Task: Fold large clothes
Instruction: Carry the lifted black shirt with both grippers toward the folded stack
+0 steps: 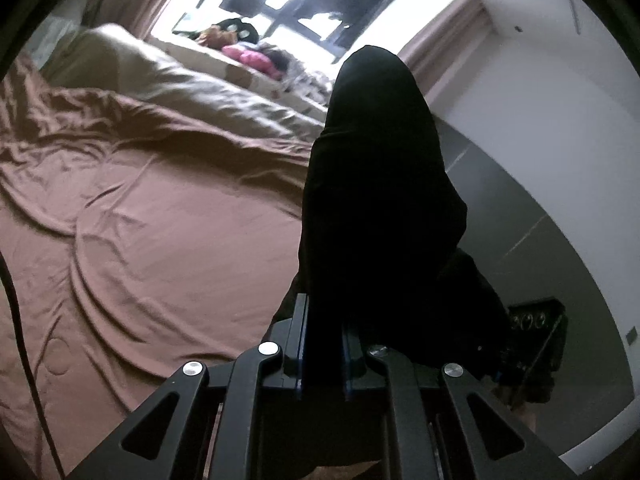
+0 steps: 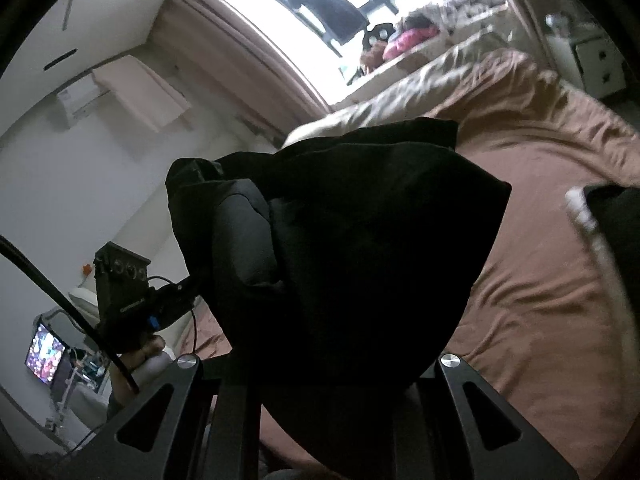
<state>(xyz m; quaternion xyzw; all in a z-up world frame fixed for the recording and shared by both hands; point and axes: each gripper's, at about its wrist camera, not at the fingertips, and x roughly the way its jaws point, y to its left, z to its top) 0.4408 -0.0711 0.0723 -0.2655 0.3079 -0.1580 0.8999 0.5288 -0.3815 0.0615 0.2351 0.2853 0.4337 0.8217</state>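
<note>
With your left gripper [image 1: 324,344] and right gripper [image 2: 320,376] each clamped narrow on the black garment [image 1: 380,184], you hold it lifted over the brown bedspread [image 1: 160,220]; next, spread it flat there.

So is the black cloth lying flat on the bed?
No, the black cloth is pinched in the left gripper, lifted above the brown bedspread.

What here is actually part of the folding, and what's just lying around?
Part of the job:
black garment
left gripper, clamped on it
right gripper, tips hidden under it
brown bed cover

Lying about:
pink item by the window
screen
</note>
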